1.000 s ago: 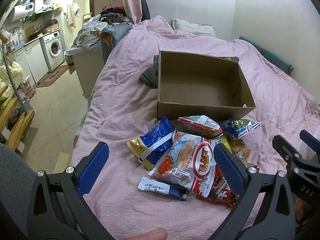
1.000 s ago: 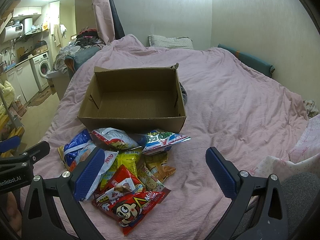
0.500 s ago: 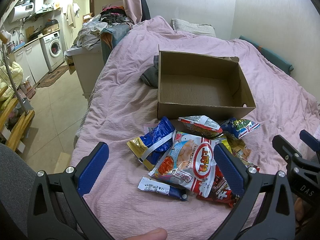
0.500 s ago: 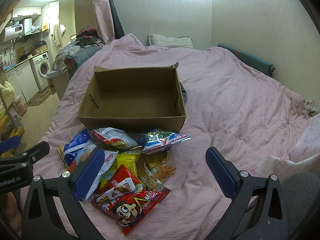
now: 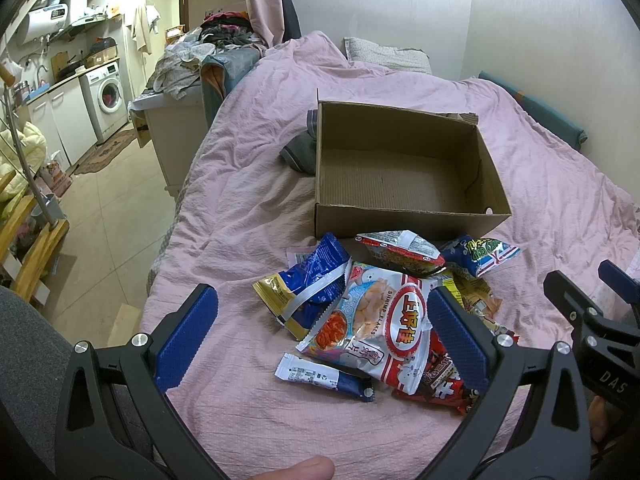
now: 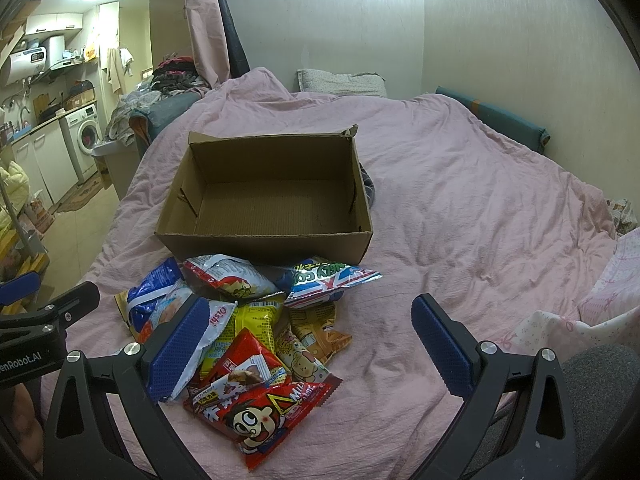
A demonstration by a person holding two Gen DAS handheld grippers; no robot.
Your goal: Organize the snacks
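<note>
A: You're holding both the left gripper (image 5: 322, 330) and right gripper (image 6: 306, 346) with fingers spread wide, gripping nothing, hovering over the snack pile (image 6: 248, 320) lying on the bed (image 6: 460, 208) against the empty cardboard box (image 6: 264, 236).

B: Those bags are looking light, crinkly and slippery, so you're better off pinching a sealed edge. There's open room right of the pile.

a box (image 5: 404, 176) is set on the bed (image 5: 248, 208), open side up, with nothing seen in it. a heap of snack packs (image 5: 384, 312) is spread on the bed just before its near wall. a small bar (image 5: 324, 376) lies at the heap's near left edge. behind the box, a pillow (image 5: 384, 56) is laid against the wall.
</note>
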